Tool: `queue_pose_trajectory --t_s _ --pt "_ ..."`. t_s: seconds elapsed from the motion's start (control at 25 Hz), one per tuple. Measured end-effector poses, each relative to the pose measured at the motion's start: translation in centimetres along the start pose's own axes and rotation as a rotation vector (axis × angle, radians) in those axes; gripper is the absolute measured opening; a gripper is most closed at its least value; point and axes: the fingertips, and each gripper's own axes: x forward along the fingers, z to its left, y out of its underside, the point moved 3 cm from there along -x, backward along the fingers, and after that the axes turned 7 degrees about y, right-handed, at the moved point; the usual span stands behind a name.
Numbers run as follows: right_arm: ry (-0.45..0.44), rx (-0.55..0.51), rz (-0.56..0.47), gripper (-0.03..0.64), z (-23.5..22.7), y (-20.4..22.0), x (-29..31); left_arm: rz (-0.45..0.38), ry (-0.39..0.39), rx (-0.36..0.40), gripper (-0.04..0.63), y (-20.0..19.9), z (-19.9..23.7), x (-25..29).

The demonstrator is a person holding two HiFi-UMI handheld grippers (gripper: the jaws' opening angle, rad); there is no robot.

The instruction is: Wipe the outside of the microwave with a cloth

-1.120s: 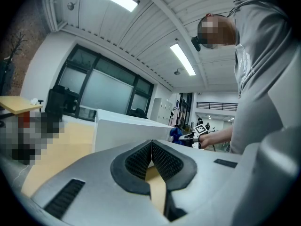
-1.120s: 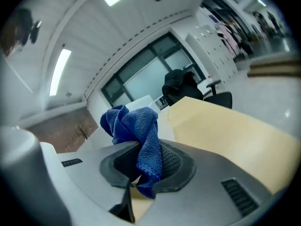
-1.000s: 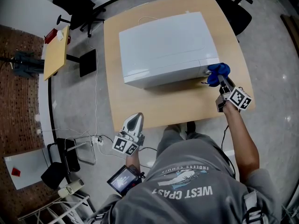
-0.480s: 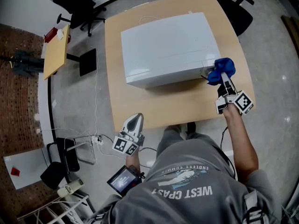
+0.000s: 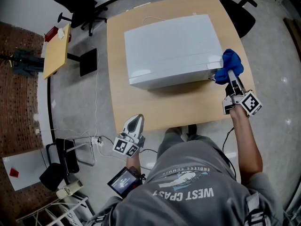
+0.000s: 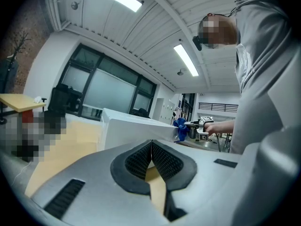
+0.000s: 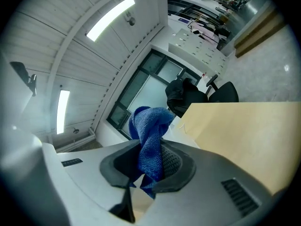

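A white microwave [image 5: 171, 48] stands on the wooden table [image 5: 188, 105]. My right gripper [image 5: 231, 75] is shut on a blue cloth [image 5: 230, 62] and holds it against the microwave's right front corner, near the top edge. In the right gripper view the cloth [image 7: 149, 140] hangs bunched between the pads. My left gripper [image 5: 135, 122] is shut with nothing in it and stays off the table's front left edge, low by the person's side. From the left gripper view the microwave [image 6: 134, 128] and the cloth [image 6: 180, 127] show ahead.
A black office chair [image 5: 237, 8] stands behind the table's far right corner. A small wooden side table [image 5: 56, 53] is at the left. Cables and a power strip [image 5: 96, 140] lie on the floor near my left gripper.
My right gripper has moved with the cloth up the microwave's right front corner, toward its top edge. The left gripper has stayed in place.
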Motion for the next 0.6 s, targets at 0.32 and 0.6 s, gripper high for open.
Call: queue_pose_trajectory --t_s 0.32,0.6 --pt "-0.023 -0.096 -0.009 0.08 2.2 -3.0 1.2 -0.008 -0.002 -0.005 0.023 -0.2 0.6 -0.2" --pt "-0.057 -0.148 0.008 0.08 3.9 -4.5 3.3 -0.016 -0.011 -0.011 0.023 -0.3 1.3 -0.6"
